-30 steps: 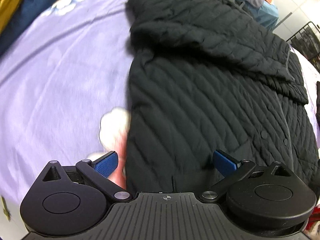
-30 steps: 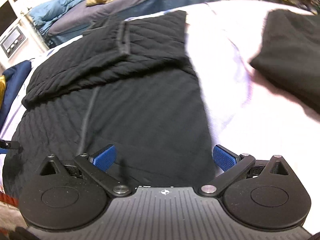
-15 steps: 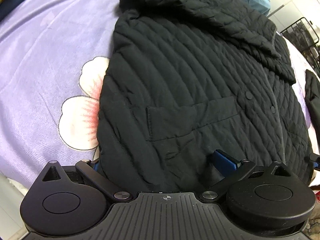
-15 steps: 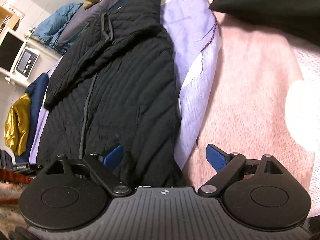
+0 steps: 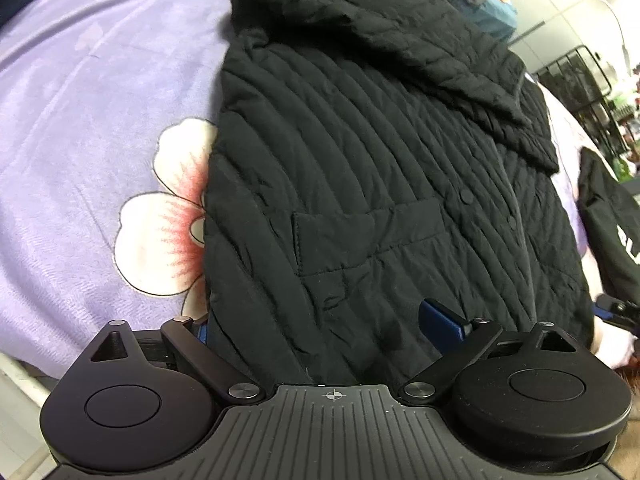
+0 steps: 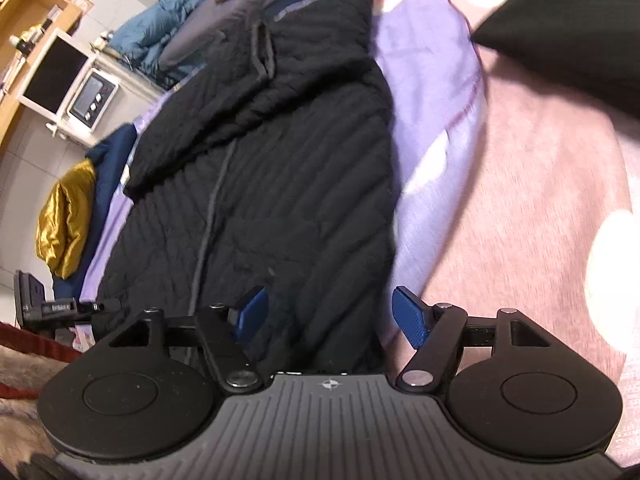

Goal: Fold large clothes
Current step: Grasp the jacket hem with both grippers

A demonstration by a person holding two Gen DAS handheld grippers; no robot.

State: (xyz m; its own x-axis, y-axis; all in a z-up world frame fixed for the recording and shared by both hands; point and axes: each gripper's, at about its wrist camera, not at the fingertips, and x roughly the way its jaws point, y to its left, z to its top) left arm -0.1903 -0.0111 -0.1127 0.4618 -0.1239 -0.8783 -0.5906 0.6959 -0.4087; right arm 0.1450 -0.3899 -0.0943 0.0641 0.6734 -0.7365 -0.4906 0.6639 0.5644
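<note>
Purple floral bedspread (image 5: 80, 128) bearing one black quilted jacket (image 5: 360, 184), hem nearest two grippers: left gripper (image 5: 320, 322) wide open astride hem, right gripper (image 6: 329, 314) part-open over hem corner.

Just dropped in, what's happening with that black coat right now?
A person with a gripper in each hand is working at the hem of the black quilted jacket, which lies flat on the purple floral bedspread with a sleeve folded across its upper part. The left gripper and the right gripper are both open, their fingers straddling the hem's two corners. Nothing is pinched or lifted yet.
</note>
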